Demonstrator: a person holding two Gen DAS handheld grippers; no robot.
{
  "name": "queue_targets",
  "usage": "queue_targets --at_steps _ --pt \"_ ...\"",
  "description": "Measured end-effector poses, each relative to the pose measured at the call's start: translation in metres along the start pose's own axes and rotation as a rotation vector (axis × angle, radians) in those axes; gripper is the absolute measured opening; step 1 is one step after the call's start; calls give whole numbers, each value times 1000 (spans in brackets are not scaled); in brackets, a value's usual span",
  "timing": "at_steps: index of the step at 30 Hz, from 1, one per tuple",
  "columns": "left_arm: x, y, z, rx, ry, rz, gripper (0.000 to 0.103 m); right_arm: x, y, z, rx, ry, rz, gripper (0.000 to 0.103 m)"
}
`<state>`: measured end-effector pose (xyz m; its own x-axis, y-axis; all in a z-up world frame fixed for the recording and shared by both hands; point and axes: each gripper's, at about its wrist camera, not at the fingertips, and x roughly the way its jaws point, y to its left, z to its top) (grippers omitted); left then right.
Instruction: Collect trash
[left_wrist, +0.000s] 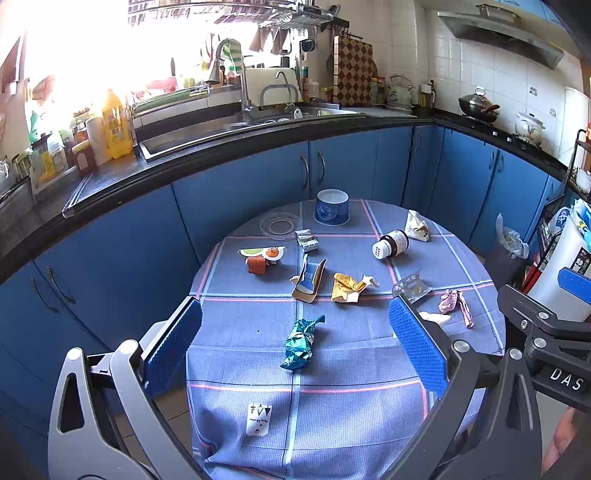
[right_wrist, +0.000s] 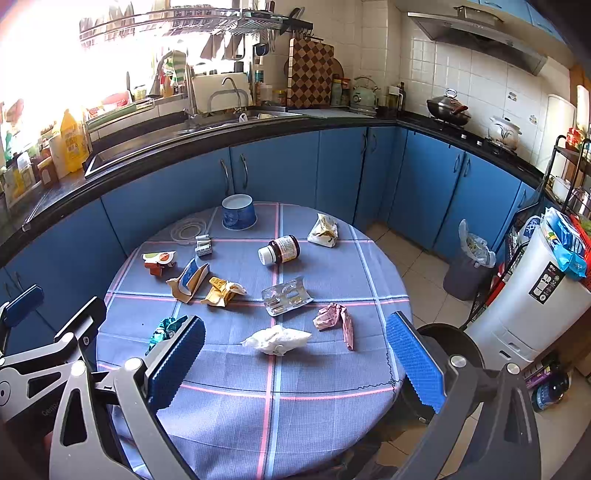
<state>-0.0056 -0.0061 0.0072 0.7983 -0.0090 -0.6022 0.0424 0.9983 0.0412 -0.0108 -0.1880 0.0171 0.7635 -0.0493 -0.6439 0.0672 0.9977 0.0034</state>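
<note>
A round table (right_wrist: 369, 266) under a blue cloth crossed by pink and pale lines stands in a kitchen, ringed by blue cabinets (right_wrist: 277, 166) and a black worktop with a sink (left_wrist: 207, 129) below a bright window. On the floor to the right are a dark bin (right_wrist: 463, 275) lined with a bag and a tall white bin (right_wrist: 528, 302).

Litter is spread over the cloth: a blue paper cup (right_wrist: 239, 212) at the far edge, a clear lid (left_wrist: 279, 223) beside it, a brown pill bottle (right_wrist: 279, 250) on its side, an empty blister pack (right_wrist: 286, 296), a crumpled pink paper (right_wrist: 334, 319), a white tissue (right_wrist: 276, 339), a yellow wrapper (left_wrist: 349, 288), a torn blue-and-tan carton (left_wrist: 309, 278), an orange sachet (left_wrist: 262, 258) and a teal foil wrapper (left_wrist: 300, 343).

The window is blown out to white, so the items along the sill are hard to make out. In the right wrist view the teal foil wrapper is half hidden behind the left finger pad; in the left wrist view the tissue is mostly covered by the right pad. A small white label (left_wrist: 258, 419) on the hanging cloth bears marks too small to read.

The left gripper (left_wrist: 295, 347) has its fingers spread wide and holds nothing; the teal foil wrapper lies between them, touching neither pad. The right gripper (right_wrist: 293, 363) is likewise wide apart and empty, with the white tissue lying between its fingers, just ahead of them, and the pink paper near the right pad
</note>
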Motion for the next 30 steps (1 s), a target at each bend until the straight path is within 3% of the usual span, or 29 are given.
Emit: queue_targets --at_steps 30 --pt "-2 -3 -1 1 -6 -2 100 5 -2 -5 -2 8 -4 96"
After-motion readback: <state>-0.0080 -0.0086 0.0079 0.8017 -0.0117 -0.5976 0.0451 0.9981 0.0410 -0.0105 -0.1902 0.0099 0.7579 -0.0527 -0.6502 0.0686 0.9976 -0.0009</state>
